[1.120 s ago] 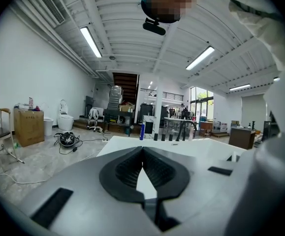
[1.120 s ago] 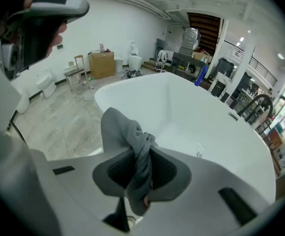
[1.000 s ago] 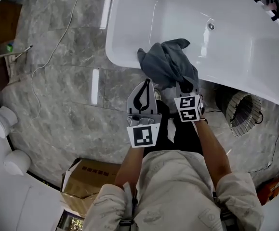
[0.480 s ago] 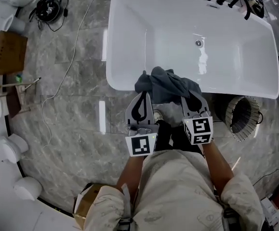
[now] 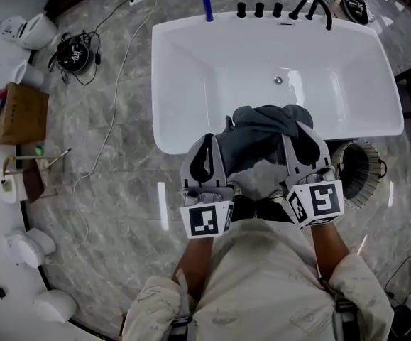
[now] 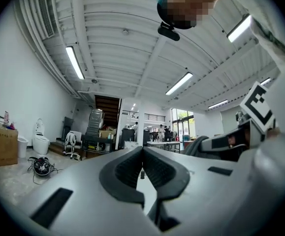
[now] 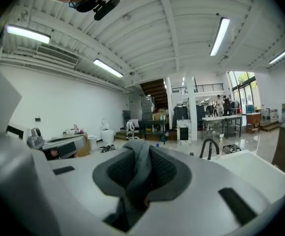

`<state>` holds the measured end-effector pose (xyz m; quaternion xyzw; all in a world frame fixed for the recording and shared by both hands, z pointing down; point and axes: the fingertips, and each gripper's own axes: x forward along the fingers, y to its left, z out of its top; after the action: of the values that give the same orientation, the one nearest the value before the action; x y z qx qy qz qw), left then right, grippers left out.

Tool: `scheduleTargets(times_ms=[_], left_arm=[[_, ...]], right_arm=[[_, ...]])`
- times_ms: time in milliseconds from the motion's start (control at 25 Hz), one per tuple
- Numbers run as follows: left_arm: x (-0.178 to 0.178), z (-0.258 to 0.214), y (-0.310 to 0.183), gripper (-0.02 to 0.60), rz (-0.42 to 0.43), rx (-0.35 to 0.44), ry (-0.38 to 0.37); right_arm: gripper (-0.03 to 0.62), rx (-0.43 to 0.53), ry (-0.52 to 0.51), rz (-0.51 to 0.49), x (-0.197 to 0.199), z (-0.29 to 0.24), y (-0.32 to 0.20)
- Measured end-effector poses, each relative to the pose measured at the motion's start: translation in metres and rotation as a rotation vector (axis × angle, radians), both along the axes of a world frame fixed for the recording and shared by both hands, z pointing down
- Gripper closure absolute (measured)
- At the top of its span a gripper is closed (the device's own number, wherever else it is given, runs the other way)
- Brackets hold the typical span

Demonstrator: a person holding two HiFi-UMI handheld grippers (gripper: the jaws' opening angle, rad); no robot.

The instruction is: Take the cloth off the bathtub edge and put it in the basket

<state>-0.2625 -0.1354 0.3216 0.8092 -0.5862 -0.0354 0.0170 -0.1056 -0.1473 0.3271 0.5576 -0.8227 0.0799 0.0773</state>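
Looks like the carry step: the cloth (image 5: 262, 130) hangs over the near rim of the bathtub (image 5: 191, 84), so my guess is it next swings right and down to the wire basket (image 5: 358, 163) on the floor. Only the gripper views settle the grips. The right claw (image 7: 141, 154) is clamped on a fold, and the left claw (image 6: 142, 150) is clenched on nothing.

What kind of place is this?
Probably not a home: it looks like a large workshop or showroom hall. A freestanding bathtub stands on open stone floor, a toilet stands loose by the wall, and a staircase and tables show behind.
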Motion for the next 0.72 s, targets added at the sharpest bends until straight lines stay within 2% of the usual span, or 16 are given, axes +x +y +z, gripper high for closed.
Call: scheduleTargets(times_ms=[200,360,560,720], left_arm=[[0.033,-0.032,0.005,0.578,0.038,0.042,-0.017],[0.075,-0.052,0.005,0.578,0.089,0.064,-0.032],[0.112,-0.065,0.009,0.578,0.163,0.084,-0.05],[0.159,-0.071,0.019,0.578,0.238,0.093,-0.055]], right_arm=[[0.545,0.15,-0.044,0.096,0.05,-0.067,0.011],[0.545,0.26,-0.031,0.197,0.107,-0.107,0.027],[0.545,0.321,-0.014,0.316,0.156,-0.129,0.049],[0.545,0.344,-0.012,0.416,0.21,-0.137,0.075]])
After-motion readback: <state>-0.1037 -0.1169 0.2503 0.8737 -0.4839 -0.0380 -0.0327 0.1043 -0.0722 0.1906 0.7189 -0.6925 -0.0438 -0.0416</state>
